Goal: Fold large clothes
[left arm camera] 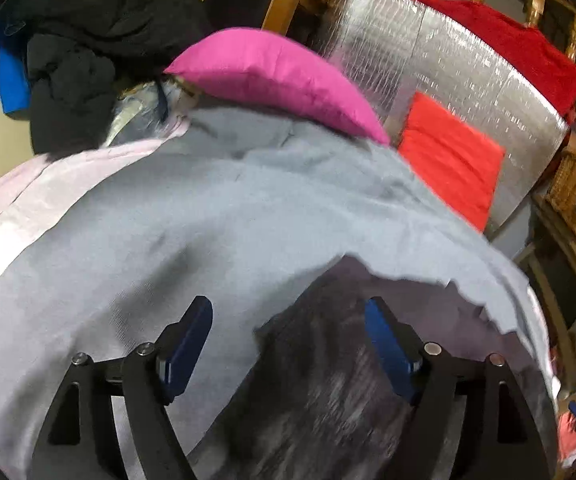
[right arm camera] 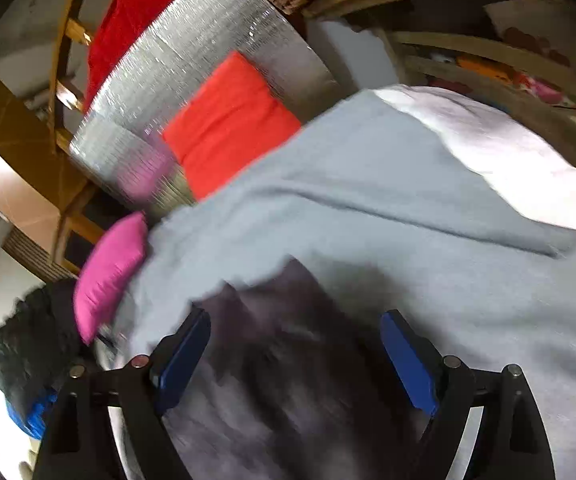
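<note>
Across the middle of both wrist views lies a big grey garment (left arm camera: 216,216), looks like a sweatshirt, spread out on top of a pale pink sheet (left arm camera: 28,192). A darker, mottled grey cloth (left arm camera: 320,380) sits near the cameras, but it's too blurry to say what it is.

Left gripper (left arm camera: 288,344) has its jaws spread wide, hovering over the grey garment's jagged-looking edge with nothing pinched between the blue pads (left arm camera: 190,348). Right gripper (right arm camera: 296,356) is the same deal: jaws wide apart, blue pads (right arm camera: 408,364) clear of the cloth, dark fabric showing in the gap below them.

Up at the far end, a magenta pillow (left arm camera: 272,76) rests right against the sweatshirt's top edge. Beside it is a silver foil mat (left arm camera: 440,64) with a folded orange-red cloth (left arm camera: 452,160) on it and a red blanket (left arm camera: 520,48) behind. Off to the left there's a heap of black clothes (left arm camera: 84,40) with something blue (left arm camera: 10,80) poking out.
</note>
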A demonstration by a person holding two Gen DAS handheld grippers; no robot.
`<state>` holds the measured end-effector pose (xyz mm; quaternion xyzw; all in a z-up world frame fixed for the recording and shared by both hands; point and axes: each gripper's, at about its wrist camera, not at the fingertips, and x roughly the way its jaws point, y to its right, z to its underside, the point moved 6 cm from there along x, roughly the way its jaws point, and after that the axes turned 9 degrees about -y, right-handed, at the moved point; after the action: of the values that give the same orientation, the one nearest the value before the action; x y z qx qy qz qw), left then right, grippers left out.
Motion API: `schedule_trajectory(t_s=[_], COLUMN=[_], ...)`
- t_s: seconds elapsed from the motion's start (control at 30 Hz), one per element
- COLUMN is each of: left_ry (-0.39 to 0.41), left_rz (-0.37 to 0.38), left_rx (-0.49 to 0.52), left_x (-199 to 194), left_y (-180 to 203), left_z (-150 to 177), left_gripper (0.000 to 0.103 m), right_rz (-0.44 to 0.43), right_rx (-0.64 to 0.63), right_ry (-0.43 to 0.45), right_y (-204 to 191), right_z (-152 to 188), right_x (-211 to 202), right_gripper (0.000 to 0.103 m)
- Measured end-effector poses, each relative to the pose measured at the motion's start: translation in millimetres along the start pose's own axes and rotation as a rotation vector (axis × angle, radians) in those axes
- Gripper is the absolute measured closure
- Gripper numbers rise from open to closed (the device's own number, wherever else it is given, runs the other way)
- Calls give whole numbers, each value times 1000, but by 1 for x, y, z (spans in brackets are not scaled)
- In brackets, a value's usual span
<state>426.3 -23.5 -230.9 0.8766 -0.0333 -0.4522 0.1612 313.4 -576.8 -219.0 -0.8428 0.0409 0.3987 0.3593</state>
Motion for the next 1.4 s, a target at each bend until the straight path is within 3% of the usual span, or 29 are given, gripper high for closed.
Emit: schedule_trajectory(t_s=[0.1,0.17,0.23,0.33,0.43,0.53,0.6,0.73,0.77,0.8,0.83,0.87,0.93,1.1,1.4], left_ry=[-82,-134,-186,-222,-200,-162,-134,-33,-10,17,41,66,104,171,176], left_rz=[-17,-11,-22,-34,-56,-102,-138,-176,-176,-177,-179,-178,-179,-177,-180], left_rx=[-28,-34,-1,-14,32,113,166,247,259,272,282,292,305,338,386], left_x=[9,20,35,50,49,42,37,10,4,-4,-11,-18,-29,-47,-48], left_y=[-13,-18,-17,-22,-15,-4,1,7,9,10,12,14,17,29,51], left_z=[16,24,31,36,33,33,32,30,29,29,29,29,27,26,35], left_gripper=[24,24,24,24,24,24,24,24,24,24,24,24,24,24,24], right_rz=[41,54,149,186,155,203,211,75,58,62,68,71,65,82,99], right_rx=[-27,-51,-97,-117,-100,-112,-81,9,26,39,45,40,8,22,49], right_ry=[-36,-62,-106,-78,42,-7,-110,-34,8,50,84,152,179,101,10], right_y=[2,2,6,6,-2,5,15,15,17,19,19,18,17,21,32], right_z=[16,27,33,35,31,39,47,38,37,38,36,36,34,41,46], right_x=[24,42,59,53,20,31,56,23,13,3,-4,-18,-27,-12,19], right_gripper=[19,31,74,86,87,87,83,77,63,29,16,11,11,11,12])
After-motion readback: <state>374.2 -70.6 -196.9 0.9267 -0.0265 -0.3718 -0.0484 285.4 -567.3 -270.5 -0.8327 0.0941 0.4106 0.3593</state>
